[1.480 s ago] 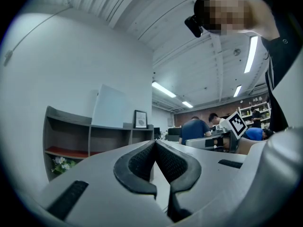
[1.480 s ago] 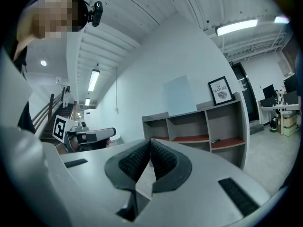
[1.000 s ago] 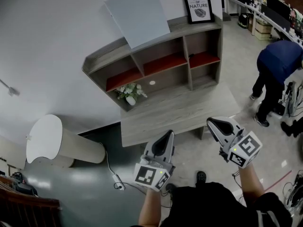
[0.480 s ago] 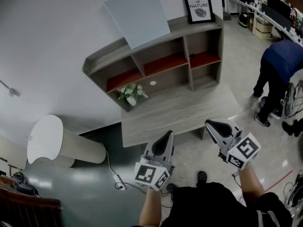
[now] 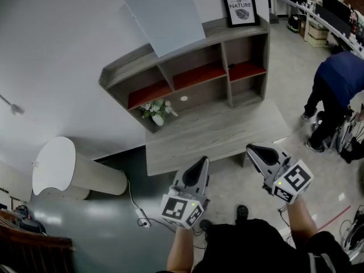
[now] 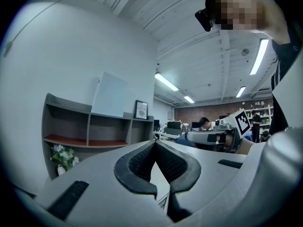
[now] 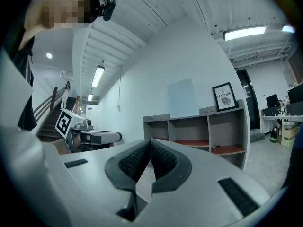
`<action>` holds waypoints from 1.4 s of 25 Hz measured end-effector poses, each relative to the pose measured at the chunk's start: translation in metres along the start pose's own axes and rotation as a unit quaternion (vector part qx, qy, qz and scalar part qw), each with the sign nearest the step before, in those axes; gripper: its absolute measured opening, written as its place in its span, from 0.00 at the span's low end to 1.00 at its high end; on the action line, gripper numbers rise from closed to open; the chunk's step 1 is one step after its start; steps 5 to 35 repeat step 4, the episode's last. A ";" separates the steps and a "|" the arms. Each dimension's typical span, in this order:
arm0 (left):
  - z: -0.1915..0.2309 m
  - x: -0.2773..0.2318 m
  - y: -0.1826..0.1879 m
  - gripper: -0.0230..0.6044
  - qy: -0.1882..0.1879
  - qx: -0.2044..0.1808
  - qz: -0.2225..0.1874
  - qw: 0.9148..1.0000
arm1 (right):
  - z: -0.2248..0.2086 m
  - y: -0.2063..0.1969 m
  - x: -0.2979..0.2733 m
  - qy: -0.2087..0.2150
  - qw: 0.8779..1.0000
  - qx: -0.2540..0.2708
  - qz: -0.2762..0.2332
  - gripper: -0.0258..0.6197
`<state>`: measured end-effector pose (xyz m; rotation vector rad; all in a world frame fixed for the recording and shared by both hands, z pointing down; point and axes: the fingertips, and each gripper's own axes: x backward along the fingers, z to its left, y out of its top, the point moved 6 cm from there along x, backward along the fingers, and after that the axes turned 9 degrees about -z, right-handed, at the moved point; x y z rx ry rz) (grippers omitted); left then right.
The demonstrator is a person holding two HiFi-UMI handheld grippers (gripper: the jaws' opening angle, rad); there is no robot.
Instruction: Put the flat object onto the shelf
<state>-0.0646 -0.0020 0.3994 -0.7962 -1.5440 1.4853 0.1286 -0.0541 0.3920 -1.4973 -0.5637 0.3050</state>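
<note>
1. A grey wooden shelf unit (image 5: 122, 71) with red-lined compartment floors stands against a white wall (image 5: 62, 44).
2. A low grey wooden bench (image 5: 216, 132) lies directly in front of the shelf unit, touching its foot.
3. A cream cylinder (image 5: 79, 172) lies on its side on the dark floor, to the left of the bench.
4. The flat pale grey-blue panel (image 5: 166, 17) stands on the shelf unit's top board, above the left and middle compartments. It tilts back against the wall, well apart from both hand-held grippers.
5. A person in a blue top (image 5: 339, 75) bends over at the far right, away from the shelf unit.
6. The left hand-held gripper (image 5: 202, 162) hangs over the bench's near edge and points at the shelf unit. Its own view shows the ribbed pads (image 6: 142, 162) pressed together at the tips, with nothing between them.
7. The right hand-held gripper (image 5: 251, 149) sits beside it, near the bench's right corner. Its jaws are likewise closed and empty.
8. A black-framed picture (image 5: 240, 7) stands at the right end of the top board.
9. A small white vase of pale flowers (image 5: 157, 111) stands under the left compartment.
</note>
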 end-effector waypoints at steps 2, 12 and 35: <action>0.000 -0.001 0.000 0.05 -0.002 -0.001 0.000 1.000 | -0.001 0.000 0.000 0.000 1.000 0.001 0.001 0.06; 0.001 -0.002 -0.001 0.05 -0.005 -0.003 -0.001 1.000 | -0.002 0.000 -0.001 -0.001 1.000 0.002 0.002 0.06; 0.001 -0.002 -0.001 0.05 -0.005 -0.003 -0.001 1.000 | -0.002 0.000 -0.001 -0.001 1.000 0.002 0.002 0.06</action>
